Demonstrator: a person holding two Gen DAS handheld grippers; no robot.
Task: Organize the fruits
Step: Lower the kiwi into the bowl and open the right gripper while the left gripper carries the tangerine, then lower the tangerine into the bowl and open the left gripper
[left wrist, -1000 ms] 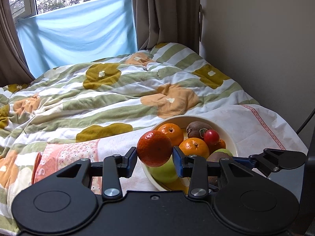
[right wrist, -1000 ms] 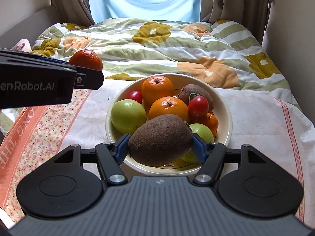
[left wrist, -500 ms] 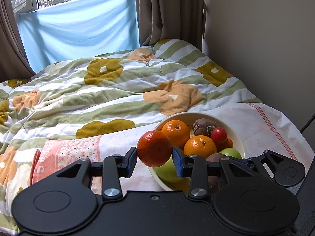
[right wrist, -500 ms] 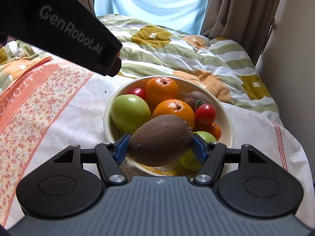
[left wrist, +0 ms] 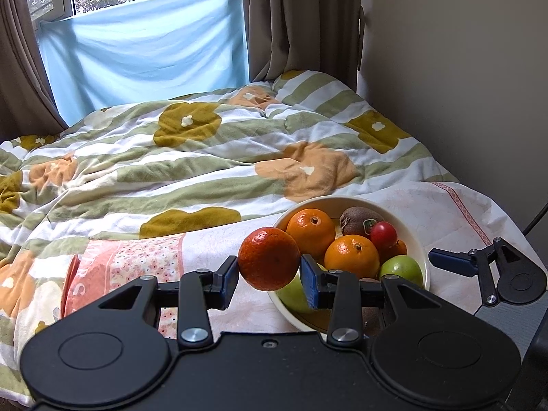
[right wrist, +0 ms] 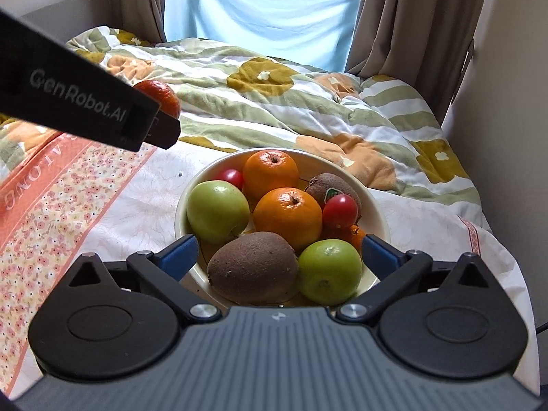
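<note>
A cream bowl (right wrist: 186,191) of fruit sits on the bed; it also shows in the left wrist view (left wrist: 416,226). It holds oranges (right wrist: 287,214), green apples (right wrist: 217,210), red tomatoes (right wrist: 340,207) and kiwis. My left gripper (left wrist: 269,270) is shut on a dark orange tangerine (left wrist: 269,258), held above the cloth just left of the bowl. My right gripper (right wrist: 277,255) is open over the bowl's near rim. A big brown kiwi (right wrist: 253,267) lies in the bowl between its fingers, free of them.
A white cloth with a pink floral band (right wrist: 58,198) lies under the bowl. A flowered quilt (left wrist: 205,164) covers the bed behind. A wall (left wrist: 462,68) runs along the right, with curtains and a window at the back.
My right gripper has opened and let the big kiwi down into the bowl. My left gripper, still holding the tangerine, has risen a little.
</note>
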